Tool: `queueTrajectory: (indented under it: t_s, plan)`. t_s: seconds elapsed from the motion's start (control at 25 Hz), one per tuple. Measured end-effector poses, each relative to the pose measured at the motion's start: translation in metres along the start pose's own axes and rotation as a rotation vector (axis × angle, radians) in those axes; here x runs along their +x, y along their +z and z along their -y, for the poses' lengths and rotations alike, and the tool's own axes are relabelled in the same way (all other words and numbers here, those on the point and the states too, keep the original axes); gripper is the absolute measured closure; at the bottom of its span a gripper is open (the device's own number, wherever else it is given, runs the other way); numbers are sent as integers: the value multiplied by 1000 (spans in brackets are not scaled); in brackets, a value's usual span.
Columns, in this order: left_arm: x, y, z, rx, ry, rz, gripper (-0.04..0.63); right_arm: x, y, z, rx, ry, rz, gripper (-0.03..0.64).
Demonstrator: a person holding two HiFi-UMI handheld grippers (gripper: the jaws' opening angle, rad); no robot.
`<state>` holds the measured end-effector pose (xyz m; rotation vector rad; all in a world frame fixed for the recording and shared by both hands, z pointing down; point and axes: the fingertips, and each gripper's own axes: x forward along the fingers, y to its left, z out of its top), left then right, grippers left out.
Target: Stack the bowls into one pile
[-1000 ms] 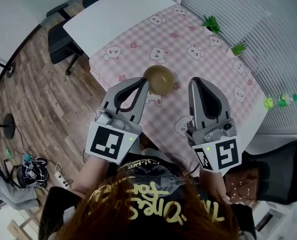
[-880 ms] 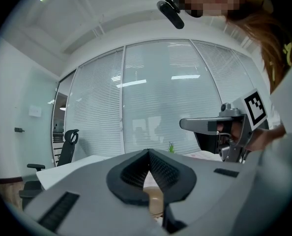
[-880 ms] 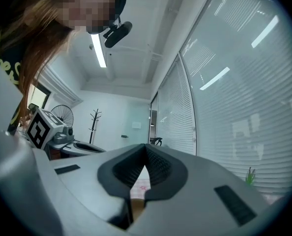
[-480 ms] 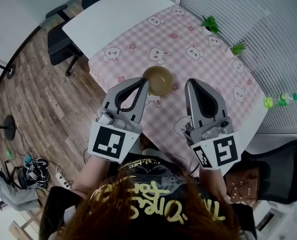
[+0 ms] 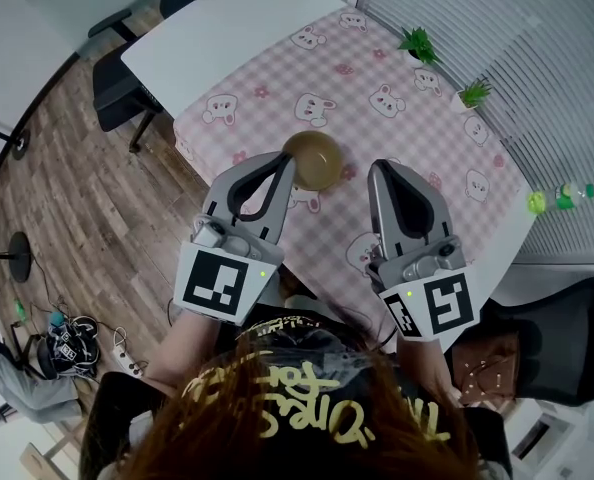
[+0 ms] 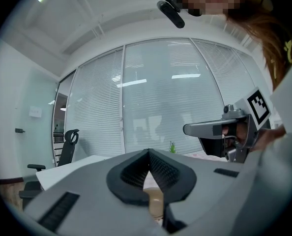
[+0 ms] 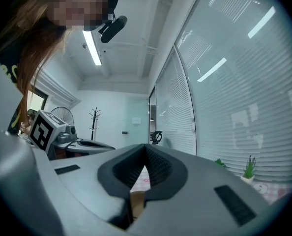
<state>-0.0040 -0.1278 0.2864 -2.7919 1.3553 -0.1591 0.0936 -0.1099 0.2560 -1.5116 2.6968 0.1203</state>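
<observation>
**A:** What is seen, from the biggest thing down?

**B:** A table [image 5: 227, 38] under a checked cloth [image 5: 397, 148] is seen below and ahead of both claws. The left claw [image 5: 286, 160] and right claw [image 5: 377, 168] are held level side by side. Both are shut, and nothing is gripped.

**A:** And where is the bowl found?

**B:** One tan bowl [image 5: 313, 160] is seen on the cloth, just beside the left claw's tip on its inner side and near the right claw's tip. It is touched by neither. Two small plants [image 5: 418, 44] are set well beyond the claws.

**A:** How much is judged done?

**B:** No loose bowl is seen anywhere, so the pile is judged finished. Whether several bowls are nested there cannot be told from above. Nothing appears left to be stacked.
</observation>
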Motion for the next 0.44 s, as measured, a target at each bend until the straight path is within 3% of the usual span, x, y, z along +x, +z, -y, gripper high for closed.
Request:
queueTrajectory:
  t_s: [0.44]
  plan:
    - [1, -2, 0, -1, 5, -5, 600, -1, -1, 2, 29, 3, 14, 615]
